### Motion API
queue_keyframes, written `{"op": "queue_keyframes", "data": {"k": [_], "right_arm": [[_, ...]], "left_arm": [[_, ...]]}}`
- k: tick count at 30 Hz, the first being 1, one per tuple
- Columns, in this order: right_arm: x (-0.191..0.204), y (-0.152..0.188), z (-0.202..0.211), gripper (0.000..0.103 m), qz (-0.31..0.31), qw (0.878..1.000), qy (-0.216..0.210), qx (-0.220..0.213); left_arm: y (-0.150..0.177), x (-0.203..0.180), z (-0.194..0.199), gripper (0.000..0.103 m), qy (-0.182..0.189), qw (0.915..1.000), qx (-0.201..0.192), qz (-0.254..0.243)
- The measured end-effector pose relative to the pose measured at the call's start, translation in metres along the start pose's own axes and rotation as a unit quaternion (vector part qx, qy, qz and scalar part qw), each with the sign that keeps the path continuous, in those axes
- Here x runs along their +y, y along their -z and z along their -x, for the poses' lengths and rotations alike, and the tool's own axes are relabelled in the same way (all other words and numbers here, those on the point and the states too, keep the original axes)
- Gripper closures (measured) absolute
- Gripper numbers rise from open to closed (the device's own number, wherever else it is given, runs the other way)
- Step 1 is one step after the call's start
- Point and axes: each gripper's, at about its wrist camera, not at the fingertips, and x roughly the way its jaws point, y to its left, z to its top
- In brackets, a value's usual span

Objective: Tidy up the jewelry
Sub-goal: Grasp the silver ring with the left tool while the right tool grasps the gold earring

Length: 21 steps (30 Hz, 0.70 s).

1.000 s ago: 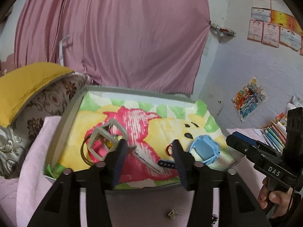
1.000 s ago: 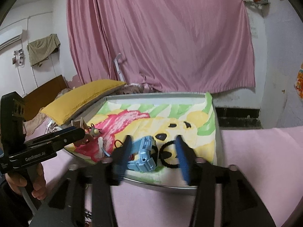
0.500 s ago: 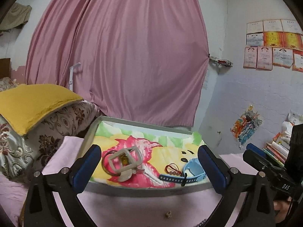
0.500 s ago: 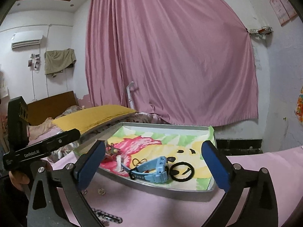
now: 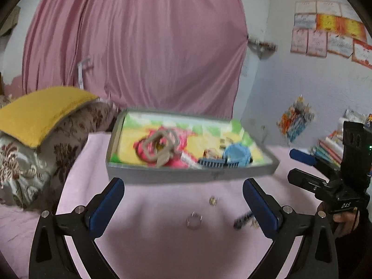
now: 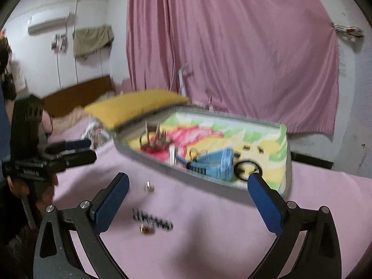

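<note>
- left gripper (image 5: 183, 207) is seen spread wide, nothing between its blue pads, held above the pink cloth (image 5: 162, 244) in front of the tray (image 5: 186, 174)
- right gripper (image 6: 188, 200) is likewise spread wide and empty, held over the same cloth near the tray's front corner
- the grey tray is lined with a bright cartoon print; both views are blurred
- in the tray: a beige frame-like piece (image 5: 160, 146) over a dark ring at left, a blue watch (image 6: 216, 165) with dark strap towards the right, a black ring (image 6: 247, 169) just beside it
- on the cloth outside the tray: a small metal ring (image 5: 194, 220), a small gold-toned piece (image 5: 213, 200), a dark linked bracelet (image 6: 152, 220) with a small reddish item (image 6: 146, 229) touching or just beside it (cannot be told)
- a yellow cushion (image 5: 39, 114) is noted left of the tray, a pink curtain (image 5: 139, 46) behind it
</note>
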Motion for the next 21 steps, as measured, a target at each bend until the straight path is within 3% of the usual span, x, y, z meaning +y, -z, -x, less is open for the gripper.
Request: {"op": "queue_keyframes", "data": {"k": [7, 10, 12, 14, 18, 21], "right_arm": [[0.006, 0.012, -0.005, 0.003, 0.021, 0.998, -0.003, 0.067], [0.01, 0.015, -0.008, 0.006, 0.024, 0.996, -0.013, 0.089], [0.013, 0.019, -0.01, 0.021, 0.029, 0.994, -0.023, 0.106], [0.015, 0.021, -0.013, 0.03, 0.031, 0.992, -0.032, 0.119], [0.019, 0.025, -0.016, 0.057, 0.032, 0.988, -0.056, 0.14], [0.025, 0.028, -0.021, 0.063, 0.044, 0.984, -0.073, 0.157]], "left_arm": [[0.015, 0.005, -0.015, 0.001, 0.007, 0.997, 0.076, 0.011], [0.02, 0.003, -0.02, 0.009, 0.011, 0.9953, 0.096, 0.004], [0.022, 0.001, -0.024, 0.022, 0.012, 0.994, 0.109, -0.003], [0.024, -0.001, -0.029, 0.028, 0.016, 0.992, 0.125, -0.009], [0.028, -0.002, -0.035, 0.036, 0.021, 0.9895, 0.142, -0.015], [0.03, -0.005, -0.038, 0.041, 0.02, 0.988, 0.152, -0.02]]}}
